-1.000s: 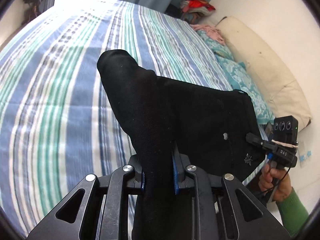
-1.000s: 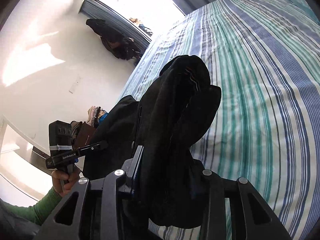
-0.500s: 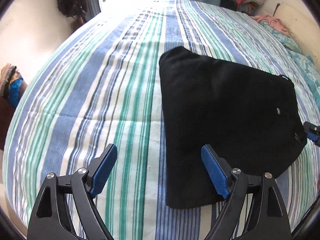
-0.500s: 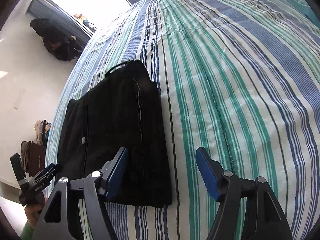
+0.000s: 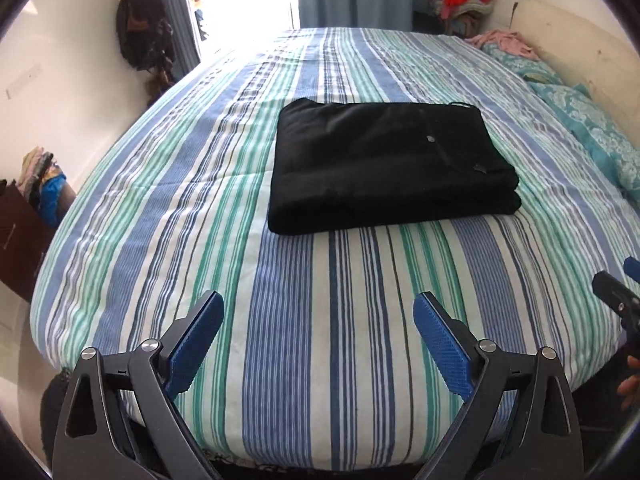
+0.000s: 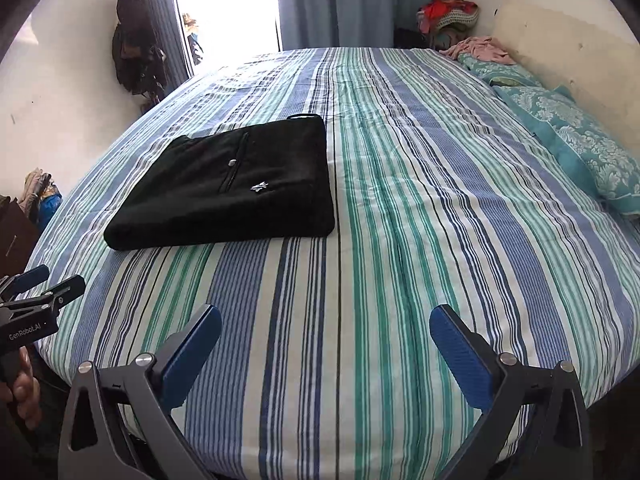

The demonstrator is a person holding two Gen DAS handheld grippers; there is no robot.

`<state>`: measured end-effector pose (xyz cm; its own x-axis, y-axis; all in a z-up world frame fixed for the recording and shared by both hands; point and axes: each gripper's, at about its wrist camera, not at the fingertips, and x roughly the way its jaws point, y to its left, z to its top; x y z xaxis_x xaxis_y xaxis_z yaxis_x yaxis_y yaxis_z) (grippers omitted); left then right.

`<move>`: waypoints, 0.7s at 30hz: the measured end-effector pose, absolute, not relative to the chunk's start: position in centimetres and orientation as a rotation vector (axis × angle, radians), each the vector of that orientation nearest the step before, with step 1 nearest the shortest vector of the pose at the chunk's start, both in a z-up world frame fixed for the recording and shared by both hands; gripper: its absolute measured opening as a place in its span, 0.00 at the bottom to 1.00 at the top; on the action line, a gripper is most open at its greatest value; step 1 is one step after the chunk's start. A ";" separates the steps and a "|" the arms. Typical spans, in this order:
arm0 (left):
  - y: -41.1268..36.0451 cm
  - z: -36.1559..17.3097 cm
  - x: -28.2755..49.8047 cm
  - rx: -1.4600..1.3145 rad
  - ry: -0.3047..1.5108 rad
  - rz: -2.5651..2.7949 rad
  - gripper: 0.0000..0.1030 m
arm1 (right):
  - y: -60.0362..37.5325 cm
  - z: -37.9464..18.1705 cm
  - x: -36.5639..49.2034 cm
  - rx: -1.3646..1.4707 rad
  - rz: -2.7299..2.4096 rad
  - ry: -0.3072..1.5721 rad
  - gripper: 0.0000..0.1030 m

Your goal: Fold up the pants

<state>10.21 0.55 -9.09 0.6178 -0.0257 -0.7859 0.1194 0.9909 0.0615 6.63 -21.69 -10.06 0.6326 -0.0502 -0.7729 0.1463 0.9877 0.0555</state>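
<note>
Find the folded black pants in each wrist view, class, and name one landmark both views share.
Left wrist: folded black pants lie on the striped bed, just right of centre.
Right wrist: folded black pants lie left of centre.
Shared landmark: the teal patterned pillow at the right edge.

A bed [image 5: 280, 320] covered by a sheet striped in blue, green and white carries everything here. Folded black pants [image 5: 388, 164] lie flat on it as a compact rectangle, stacked in layers, with a small light logo and a button showing on the top face, well apart from the pillows. Along the far right edge, by the headboard side, teal patterned pillows [image 6: 576, 136] rest on the sheet, and a crumpled pink garment [image 6: 480, 49] lies beyond them near the corner.
</note>
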 end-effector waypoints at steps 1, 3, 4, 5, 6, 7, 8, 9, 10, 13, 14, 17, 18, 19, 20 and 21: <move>0.6 -8.6 9.5 0.100 0.898 -0.090 0.94 | -21.0 -9.7 5.7 0.121 -0.112 0.870 1.00; 0.6 -7.7 8.6 0.085 0.907 -0.112 0.96 | -20.0 -8.9 4.4 0.111 -0.115 0.850 1.00; 0.5 -7.3 8.2 0.088 0.911 -0.121 0.96 | -19.3 -8.3 3.6 0.102 -0.118 0.839 1.00; 0.4 -6.8 7.8 0.094 0.910 -0.125 0.97 | -18.9 -7.7 3.1 0.097 -0.122 0.833 1.00; 0.2 -6.3 7.2 0.103 0.901 -0.123 0.97 | -18.7 -7.0 2.7 0.096 -0.123 0.829 1.00; 0.2 -5.8 6.9 0.108 0.887 -0.120 0.98 | -18.4 -6.4 2.3 0.099 -0.124 0.828 1.00; 0.2 -5.2 6.5 0.112 0.873 -0.119 0.98 | -18.2 -6.0 2.0 0.103 -0.123 0.831 1.00; 0.1 -4.7 6.1 0.117 0.860 -0.113 0.99 | -18.1 -5.6 1.9 0.108 -0.124 0.838 1.00; 0.1 -4.2 5.8 0.120 0.850 -0.109 0.99 | -17.9 -5.2 1.6 0.113 -0.128 0.844 1.00; 0.1 -3.0 5.1 0.126 0.834 -0.113 0.99 | -17.6 -4.0 0.9 0.135 -0.117 0.850 1.00; 0.1 -2.7 4.9 0.129 0.831 -0.115 0.99 | -17.5 -3.7 0.6 0.147 -0.108 0.850 1.00; 0.2 -2.3 4.3 0.141 0.835 -0.124 0.99 | -17.1 -2.8 0.0 0.163 -0.099 0.852 1.00; 0.3 -2.2 4.2 0.143 0.838 -0.128 0.99 | -16.9 -2.5 -0.2 0.160 -0.096 0.850 1.00; 0.3 -2.1 4.1 0.146 0.841 -0.130 0.99 | -16.6 -2.2 -0.3 0.156 -0.092 0.849 1.00; 0.5 -2.1 3.9 0.142 0.845 -0.131 0.99 | -16.3 -1.9 -0.4 0.151 -0.086 0.850 1.00; 0.6 -2.0 3.8 0.139 0.846 -0.133 0.99 | -16.1 -1.7 -0.5 0.146 -0.081 0.852 1.00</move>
